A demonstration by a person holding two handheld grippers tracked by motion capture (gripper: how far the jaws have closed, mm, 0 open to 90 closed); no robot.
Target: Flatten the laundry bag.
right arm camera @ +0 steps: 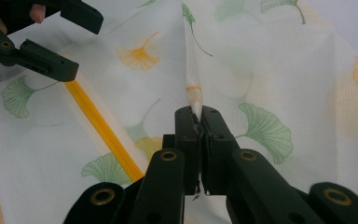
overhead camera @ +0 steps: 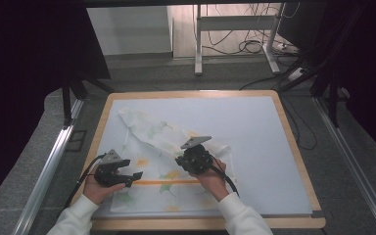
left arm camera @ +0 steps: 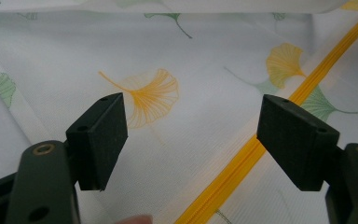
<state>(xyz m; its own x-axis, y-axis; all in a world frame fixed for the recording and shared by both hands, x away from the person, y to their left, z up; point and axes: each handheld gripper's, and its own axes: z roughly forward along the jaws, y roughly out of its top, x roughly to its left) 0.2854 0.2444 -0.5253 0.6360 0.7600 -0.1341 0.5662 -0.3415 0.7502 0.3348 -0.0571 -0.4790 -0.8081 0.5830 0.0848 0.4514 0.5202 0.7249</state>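
Note:
A white cloth [overhead camera: 152, 134] printed with green and orange ginkgo leaves lies on the near left part of the mat, with a yellow zipper [overhead camera: 166, 182] running across it. My right gripper [overhead camera: 188, 160] is shut on a pinched-up fold of the cloth [right arm camera: 195, 95], which rises in a ridge from its closed jaws [right arm camera: 198, 116]. My left gripper [overhead camera: 131, 171] hovers at the zipper's left end. It stands open [left arm camera: 191, 114] just above the fabric, with the zipper [left arm camera: 242, 163] passing under its right jaw and nothing gripped. From the right gripper view the left gripper [right arm camera: 74, 44] shows at the top left.
The cloth rests on a pale blue mat [overhead camera: 259, 142] on a wooden table [overhead camera: 293, 147]. Beyond the far edge are a grey floor, desk legs [overhead camera: 198, 44] and loose cables [overhead camera: 254, 46]. Dark curtains hang at both sides.

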